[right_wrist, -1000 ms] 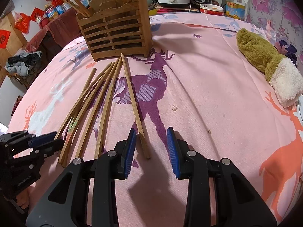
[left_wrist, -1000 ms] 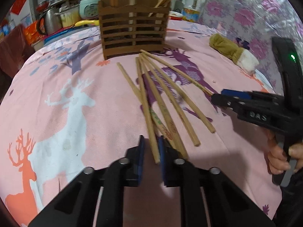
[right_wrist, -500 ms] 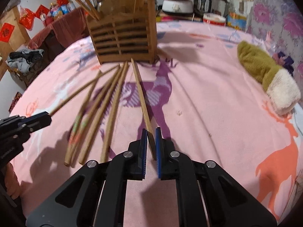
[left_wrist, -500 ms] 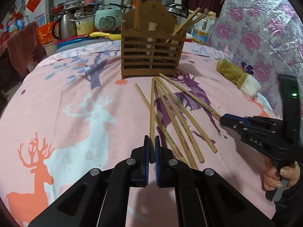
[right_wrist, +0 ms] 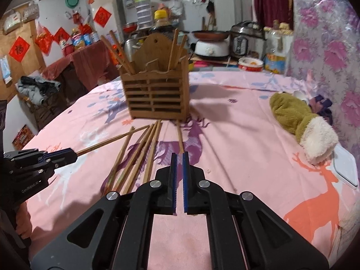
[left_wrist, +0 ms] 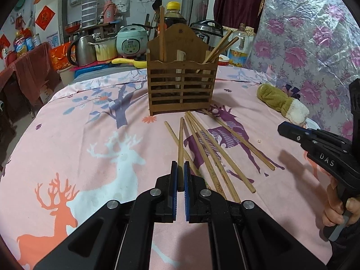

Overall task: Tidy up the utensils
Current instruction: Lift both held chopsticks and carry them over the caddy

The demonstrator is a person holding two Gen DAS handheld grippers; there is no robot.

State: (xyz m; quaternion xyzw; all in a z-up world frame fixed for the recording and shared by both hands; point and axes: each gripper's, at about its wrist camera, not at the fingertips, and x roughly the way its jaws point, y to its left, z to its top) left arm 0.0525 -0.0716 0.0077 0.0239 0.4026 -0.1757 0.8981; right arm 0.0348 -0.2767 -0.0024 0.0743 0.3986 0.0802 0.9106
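A slatted wooden holder (left_wrist: 182, 90) (right_wrist: 155, 94) stands on the pink deer-print cloth with a few chopsticks upright in it. My left gripper (left_wrist: 180, 166) (right_wrist: 74, 156) is shut on the near end of one chopstick (left_wrist: 180, 139) (right_wrist: 112, 139), lifted off the cloth. My right gripper (right_wrist: 179, 157) (left_wrist: 280, 128) is shut too. Another chopstick (right_wrist: 180, 137) runs from its jaw tips toward the holder's base. Several loose chopsticks (left_wrist: 216, 157) (right_wrist: 144, 153) lie fanned on the cloth between the two grippers.
A green and white mitten (left_wrist: 281, 103) (right_wrist: 299, 121) lies to the right of the holder. A flat white thing (right_wrist: 346, 168) sits at the right edge. A kettle (left_wrist: 82, 49), a rice cooker (left_wrist: 132, 40) and bottles crowd the far side.
The right jaws, open around a chopstick a second ago, have shut on it. Both grippers have risen and tipped up, so more of the room shows.
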